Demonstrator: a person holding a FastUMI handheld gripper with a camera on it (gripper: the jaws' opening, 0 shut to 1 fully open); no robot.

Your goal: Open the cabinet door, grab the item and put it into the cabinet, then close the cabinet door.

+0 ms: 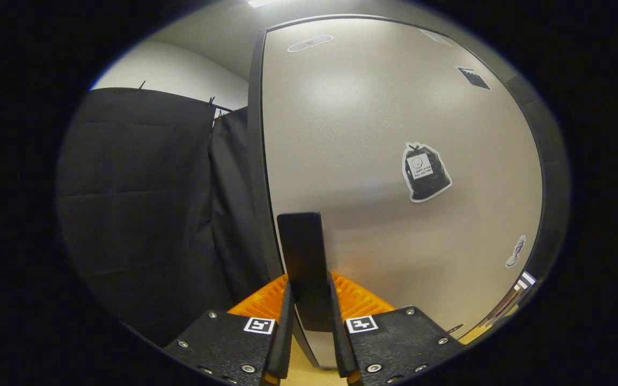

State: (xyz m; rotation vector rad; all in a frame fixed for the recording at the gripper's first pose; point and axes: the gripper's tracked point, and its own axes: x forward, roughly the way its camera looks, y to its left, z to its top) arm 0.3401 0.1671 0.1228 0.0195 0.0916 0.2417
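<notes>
Gripping cabinet door point(395, 118) handle point(302, 252), gripper point(311, 300)

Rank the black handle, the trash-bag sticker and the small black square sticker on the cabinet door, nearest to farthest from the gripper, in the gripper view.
1. Black handle: clamped between the gripper's jaws.
2. Trash-bag sticker: mid-door, beyond the jaws to the right.
3. Small black square sticker: high on the cabinet door, farthest.

ahead: cabinet door point(395, 134) blocks | left: black cloth point(142, 214) near | tongs point(311, 316) clamp handle point(304, 257)
</notes>
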